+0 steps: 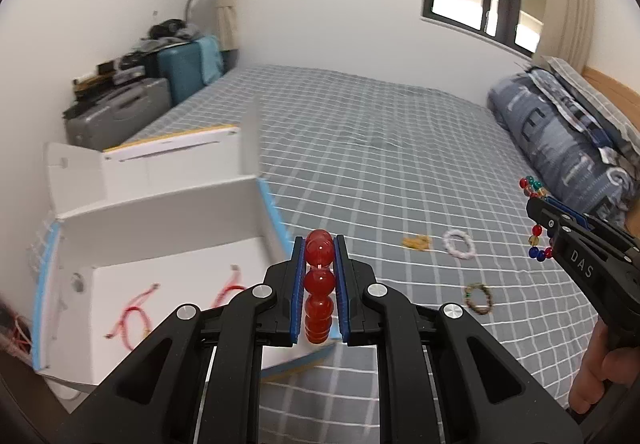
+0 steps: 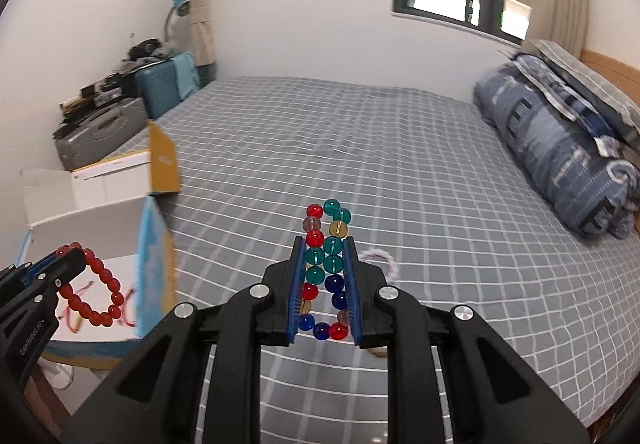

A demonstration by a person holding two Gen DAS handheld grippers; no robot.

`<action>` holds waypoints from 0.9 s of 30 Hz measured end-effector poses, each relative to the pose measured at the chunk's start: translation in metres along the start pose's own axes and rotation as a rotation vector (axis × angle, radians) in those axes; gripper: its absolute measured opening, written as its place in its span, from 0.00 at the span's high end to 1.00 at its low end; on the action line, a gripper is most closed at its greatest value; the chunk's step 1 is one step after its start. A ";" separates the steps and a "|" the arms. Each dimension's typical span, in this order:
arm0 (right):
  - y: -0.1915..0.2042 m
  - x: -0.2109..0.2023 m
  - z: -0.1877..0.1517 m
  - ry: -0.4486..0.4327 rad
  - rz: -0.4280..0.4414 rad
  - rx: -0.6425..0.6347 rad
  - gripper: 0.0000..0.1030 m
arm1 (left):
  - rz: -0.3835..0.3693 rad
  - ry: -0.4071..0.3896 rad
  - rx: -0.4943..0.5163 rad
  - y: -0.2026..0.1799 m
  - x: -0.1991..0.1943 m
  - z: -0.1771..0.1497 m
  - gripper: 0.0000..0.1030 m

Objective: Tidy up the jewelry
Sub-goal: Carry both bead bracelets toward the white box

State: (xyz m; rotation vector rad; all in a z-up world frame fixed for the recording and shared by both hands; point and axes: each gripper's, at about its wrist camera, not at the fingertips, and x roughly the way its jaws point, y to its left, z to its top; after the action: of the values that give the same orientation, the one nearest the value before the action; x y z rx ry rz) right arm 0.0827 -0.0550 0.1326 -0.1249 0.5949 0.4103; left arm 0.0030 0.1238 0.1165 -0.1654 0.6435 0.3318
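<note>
L gripper [image 1: 319, 244] w/ red bracelet [image 1: 319, 284], R gripper [image 2: 325, 244] w/ multicolor bracelet [image 2: 326, 268]

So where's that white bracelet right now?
The white bracelet lies on the checked bedsheet in the left wrist view, right of centre, between a small yellow piece and the right gripper, with a dark beaded bracelet nearer the camera.

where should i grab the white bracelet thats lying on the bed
Pinch one side of the white bracelet's ring from straight above, one finger inside the loop and one outside. It lies flat on the checked bedsheet as an open ring, clear of the yellow piece beside it, so the thin band is the only part to grip.
</note>
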 end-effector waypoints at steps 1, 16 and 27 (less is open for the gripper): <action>0.009 -0.001 0.001 -0.002 0.012 -0.007 0.83 | 0.010 -0.001 -0.007 0.008 -0.003 0.000 0.87; 0.161 0.004 0.003 0.010 0.173 -0.170 0.83 | 0.192 0.067 -0.151 0.142 -0.014 -0.020 0.87; 0.231 0.049 -0.023 0.161 0.257 -0.260 0.83 | 0.280 0.192 -0.202 0.193 0.011 -0.044 0.87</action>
State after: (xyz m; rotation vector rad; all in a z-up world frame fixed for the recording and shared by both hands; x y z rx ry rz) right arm 0.0126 0.1664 0.0862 -0.3343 0.7179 0.7318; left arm -0.0817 0.2962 0.0659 -0.3039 0.8255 0.6571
